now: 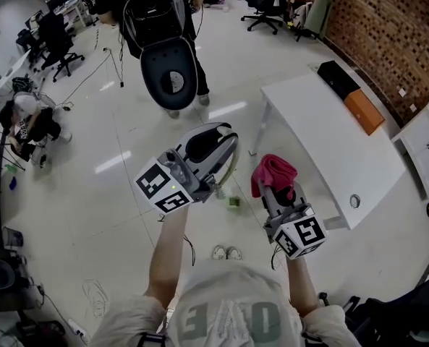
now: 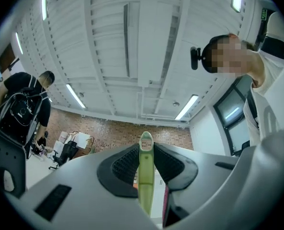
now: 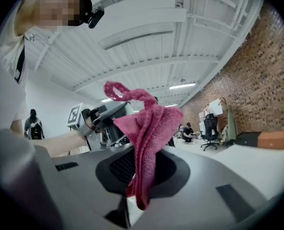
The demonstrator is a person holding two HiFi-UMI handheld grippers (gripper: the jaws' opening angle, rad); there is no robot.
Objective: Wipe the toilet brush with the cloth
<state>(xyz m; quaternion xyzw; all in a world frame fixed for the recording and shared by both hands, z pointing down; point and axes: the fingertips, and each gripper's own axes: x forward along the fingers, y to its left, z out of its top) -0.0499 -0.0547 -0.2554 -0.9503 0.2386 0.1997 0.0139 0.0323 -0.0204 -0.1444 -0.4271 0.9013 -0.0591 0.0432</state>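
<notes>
brush handle point(image 2: 145, 176), looped tip plain only in left gripper view

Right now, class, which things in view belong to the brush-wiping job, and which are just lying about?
For the job: toilet brush in left gripper; pink cloth in right gripper.
Lying about: white table, black box, orange box, office chair.

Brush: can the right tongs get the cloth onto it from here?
Probably yes. The right tongs are shut on the cloth, and the left tongs grip the brush by its handle. The head view shows only open air between the two. The left tongs do cover part of the handle.
</notes>
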